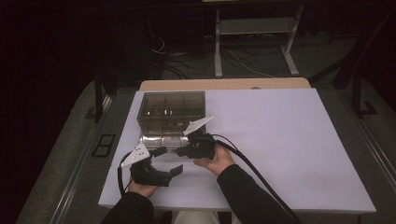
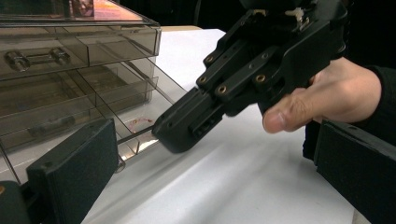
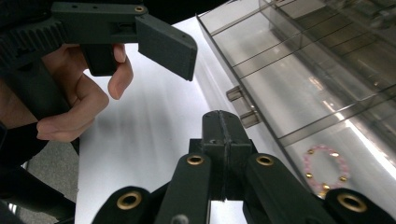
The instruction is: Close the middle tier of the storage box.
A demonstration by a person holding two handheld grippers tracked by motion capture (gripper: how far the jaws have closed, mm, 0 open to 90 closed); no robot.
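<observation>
One clear smoky-plastic drawer organizer [image 1: 172,112] stands just ahead of the two hand-held grippers: the left gripper [image 1: 169,161] and the right gripper [image 1: 183,151]. One drawer [image 3: 299,98] is pulled out toward the right gripper, with at least three compartments visible through its clear walls. One pink beaded bracelet [image 3: 325,170] lies in the compartment just beside the right gripper's closed jaws. One drawer handle [image 3: 243,108] sits just ahead of those jaws. Two hands hold the grippers, one each.
</observation>
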